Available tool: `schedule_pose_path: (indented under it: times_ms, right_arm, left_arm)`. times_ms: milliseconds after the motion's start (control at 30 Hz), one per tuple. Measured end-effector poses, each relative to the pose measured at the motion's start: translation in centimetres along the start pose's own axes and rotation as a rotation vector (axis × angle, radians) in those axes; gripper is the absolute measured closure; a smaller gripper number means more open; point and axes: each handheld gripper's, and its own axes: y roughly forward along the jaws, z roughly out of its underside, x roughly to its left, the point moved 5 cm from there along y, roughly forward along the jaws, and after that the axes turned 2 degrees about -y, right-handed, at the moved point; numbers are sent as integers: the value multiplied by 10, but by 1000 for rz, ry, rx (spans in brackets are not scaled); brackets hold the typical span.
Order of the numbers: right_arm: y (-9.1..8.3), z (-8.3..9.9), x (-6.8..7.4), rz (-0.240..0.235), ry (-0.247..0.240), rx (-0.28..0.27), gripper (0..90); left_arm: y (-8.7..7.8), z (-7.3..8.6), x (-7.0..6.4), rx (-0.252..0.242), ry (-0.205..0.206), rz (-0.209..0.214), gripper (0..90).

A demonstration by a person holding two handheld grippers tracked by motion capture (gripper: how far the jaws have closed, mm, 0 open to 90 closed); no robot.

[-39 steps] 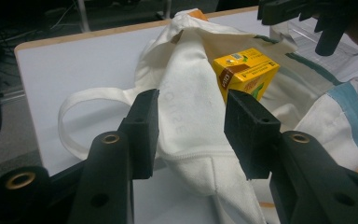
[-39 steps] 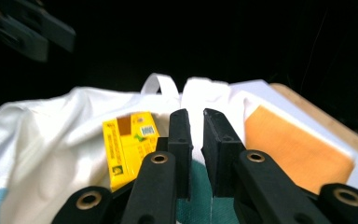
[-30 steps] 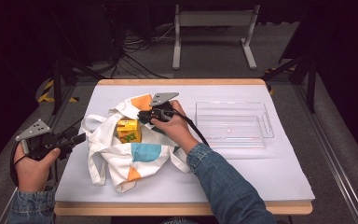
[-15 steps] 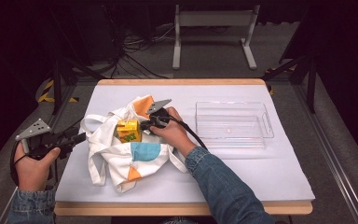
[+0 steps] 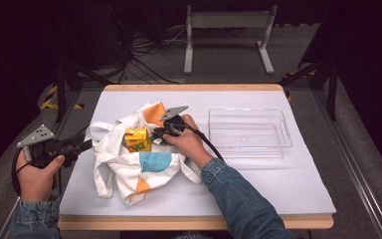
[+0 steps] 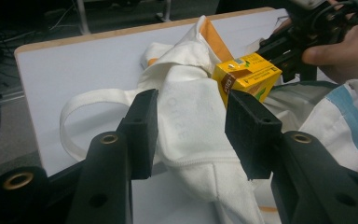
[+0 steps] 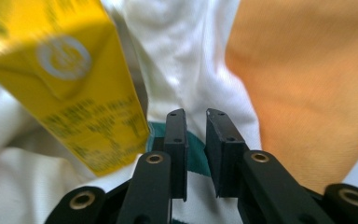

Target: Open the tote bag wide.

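A white tote bag [image 5: 129, 169] with orange and blue patches lies crumpled on the left half of the white table [image 5: 258, 184]. A yellow juice carton [image 5: 137, 139] stands in the bag's mouth. My left gripper [image 5: 88, 145] is at the bag's left edge, and a thick fold of the bag [image 6: 186, 116] sits clamped between its jaws [image 6: 191, 100]. My right gripper [image 5: 156, 133] is just to the right of the carton, over the bag. Its jaws [image 7: 196, 114] are nearly together with nothing held, and the carton [image 7: 74, 84] is close on their left.
A clear plastic tray [image 5: 248, 132] stands on the right half of the table. Bare white table lies in front of it. Dark floor, cables and a white stand frame [image 5: 226, 22] are beyond the far edge.
My right gripper has come forward and left from the orange patch towards the carton. The left gripper, bag and carton have stayed put.
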Motion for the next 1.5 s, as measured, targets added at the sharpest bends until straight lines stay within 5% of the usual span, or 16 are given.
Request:
schedule_pose_path:
  times_ms: [500,800,1133,1400,1500]
  right_arm:
    - [-59,-33,26,-46,-67,-142,771]
    - [-83,-49,72,-161,-126,-201,778]
    - [-64,-35,110,-278,-167,-154,777]
    - [-41,-14,107,-250,-167,-80,785]
    - [-25,6,108,-249,-152,-24,786]
  left_arm:
    - [7,-5,-2,2,12,16,546]
    - [7,-4,-2,5,7,14,545]
    - [7,-3,-2,10,6,15,544]
    - [5,-4,-1,1,1,11,544]
    - [5,-3,-1,-2,-5,11,545]
